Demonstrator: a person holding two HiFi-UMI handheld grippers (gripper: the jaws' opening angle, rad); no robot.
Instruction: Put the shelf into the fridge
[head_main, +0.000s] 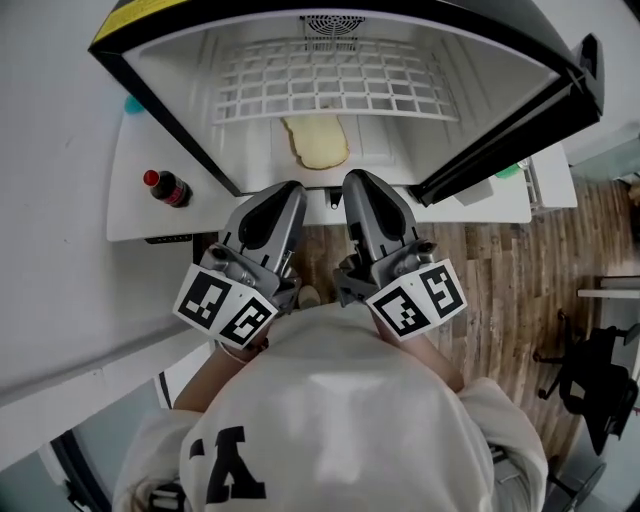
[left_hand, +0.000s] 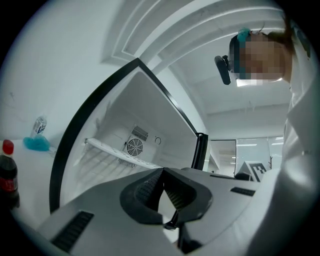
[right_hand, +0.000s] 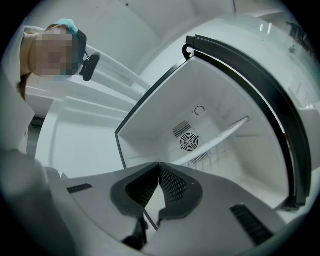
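Head view showed the shelf (head_main: 335, 85) apparently seated far inside the fridge (head_main: 165, 118); left gripper (head_main: 290, 190) and right gripper (head_main: 355, 186), clenched empty, should retreat straight.

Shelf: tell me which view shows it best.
The head view: the shelf shows its white wire grid face-on, inside the fridge. The left gripper view and the right gripper view catch it only edge-on, as a thin bar.
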